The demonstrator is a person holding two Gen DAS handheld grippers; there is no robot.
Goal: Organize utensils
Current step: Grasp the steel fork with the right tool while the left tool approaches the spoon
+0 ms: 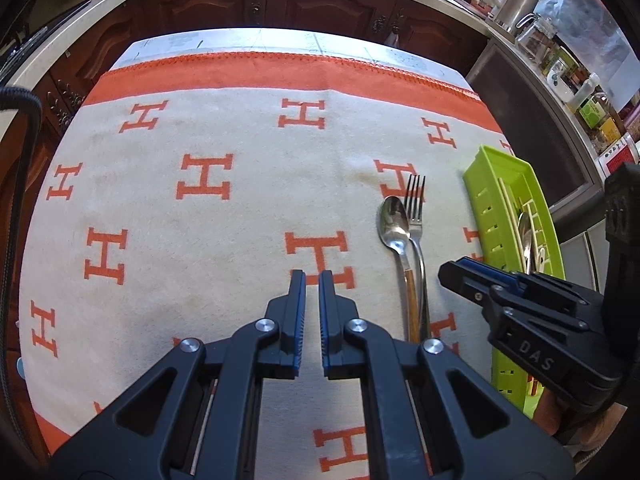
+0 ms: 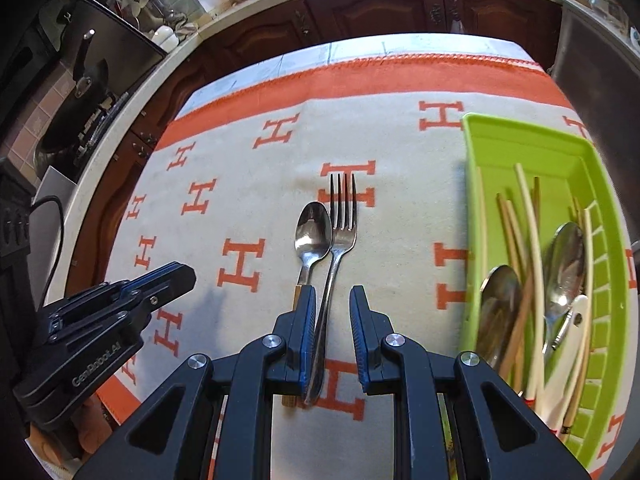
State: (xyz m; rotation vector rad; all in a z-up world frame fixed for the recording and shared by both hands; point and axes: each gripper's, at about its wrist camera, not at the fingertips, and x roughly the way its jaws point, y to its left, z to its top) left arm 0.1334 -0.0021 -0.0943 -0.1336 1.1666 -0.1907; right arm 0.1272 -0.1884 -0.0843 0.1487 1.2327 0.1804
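A steel fork (image 2: 340,232) and a spoon (image 2: 312,232) with a brown handle lie side by side on the orange-and-cream cloth (image 2: 240,200). Both also show in the left wrist view, the fork (image 1: 416,216) right of the spoon (image 1: 394,224). My right gripper (image 2: 332,296) is open and empty above their handles, with the fork handle between its fingers. My left gripper (image 1: 312,280) is empty, jaws a narrow gap apart, over bare cloth left of the utensils. A green tray (image 2: 472,184) on the right holds spoons (image 2: 500,296) and chopsticks (image 2: 528,216).
The table's far edge borders dark wooden cabinets (image 1: 224,4). A counter (image 1: 540,28) with jars and a kettle runs along the right. A black pan (image 2: 80,92) and cables sit on the left counter. The tray also shows in the left wrist view (image 1: 492,184).
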